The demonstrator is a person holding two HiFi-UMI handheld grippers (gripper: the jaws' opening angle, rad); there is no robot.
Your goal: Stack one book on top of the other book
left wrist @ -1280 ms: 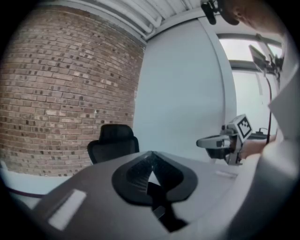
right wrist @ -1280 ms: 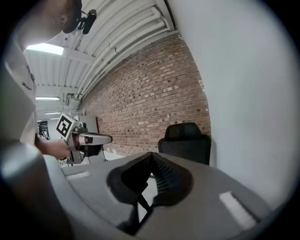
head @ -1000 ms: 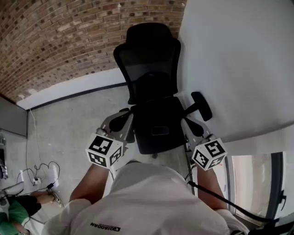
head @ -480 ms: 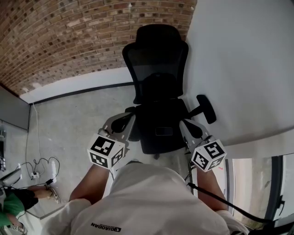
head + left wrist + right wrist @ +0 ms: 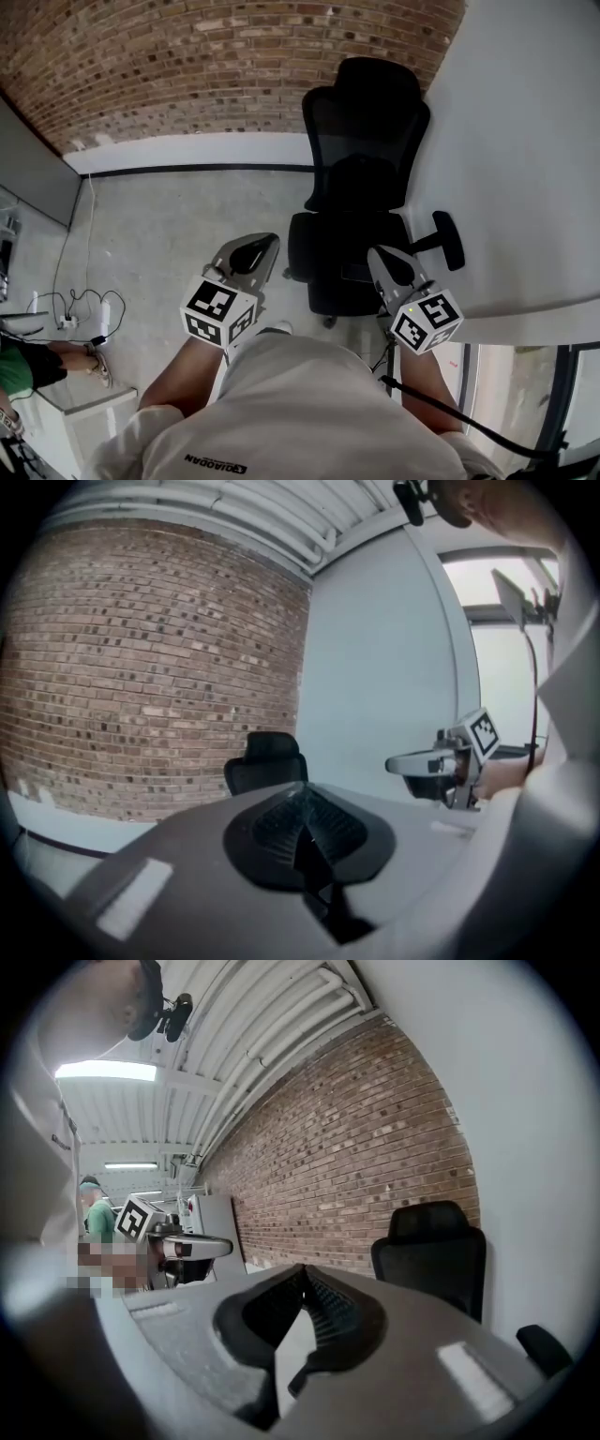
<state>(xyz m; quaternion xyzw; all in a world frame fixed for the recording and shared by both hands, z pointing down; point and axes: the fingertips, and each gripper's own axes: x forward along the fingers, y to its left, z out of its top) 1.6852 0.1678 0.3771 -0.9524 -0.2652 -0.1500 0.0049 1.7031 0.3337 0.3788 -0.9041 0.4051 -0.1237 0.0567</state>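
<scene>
Task status: not started, as far as the views allow a judgement. Neither of the two books appears in the head view or in either gripper view, so their location cannot be stated. No stack exists, and both pick-up and placement are judged outstanding.

Far left of the head view: a tangle of white power cables (image 5: 77,326) lies on the grey concrete floor (image 5: 169,216). A person in a green top (image 5: 17,367) sits at the frame edge.

Left gripper (image 5: 262,246): held out in front of the body, over bare floor. The left gripper view shows its ribbed black pads pressed together with nothing between them. The claw is clenched and empty.

Centre: a black mesh-backed office chair (image 5: 361,178) stands in front of a red-brown brick wall (image 5: 234,66). Its seat carries nothing.

Right gripper (image 5: 382,258): held out level with the left one, with its tip in front of the chair seat and not touching it. The right gripper view shows the pads meeting at the tip with no object held. This claw is also clenched and empty.

Right: a plain white wall (image 5: 525,159) fills the frame.

Containers: no box, tray, shelf or bin is visible in any view, so no contents can be reported.

Next requirement, as a judgement: locate the books before any grasp is attempted.
</scene>
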